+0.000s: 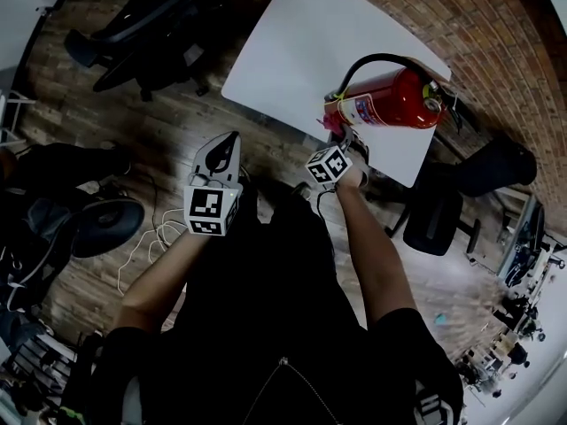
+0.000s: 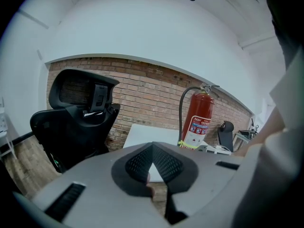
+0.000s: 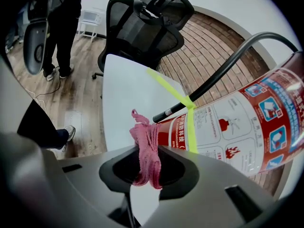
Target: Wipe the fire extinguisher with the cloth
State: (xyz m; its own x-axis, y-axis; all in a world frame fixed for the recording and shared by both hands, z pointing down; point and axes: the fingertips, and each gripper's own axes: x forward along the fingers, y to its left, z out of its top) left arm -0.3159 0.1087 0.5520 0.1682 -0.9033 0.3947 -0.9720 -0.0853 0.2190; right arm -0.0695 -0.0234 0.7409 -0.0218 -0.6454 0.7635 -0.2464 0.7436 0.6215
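Right gripper view: grips bunched pink cloth (image 3: 142,127) in right gripper (image 3: 148,151) beside upright red metal fire extinguisher (image 3: 237,122) on white table (image 3: 123,99), left gripper (image 2: 153,146) clenched empty; risks toppling it if shoved hard.

A red fire extinguisher (image 1: 390,98) with a black hose and a yellow-green band stands upright on the white table (image 1: 292,51). A bunched pink cloth (image 3: 146,151) (pinched in my right claw (image 3: 147,169)) hangs just beside its lower label.
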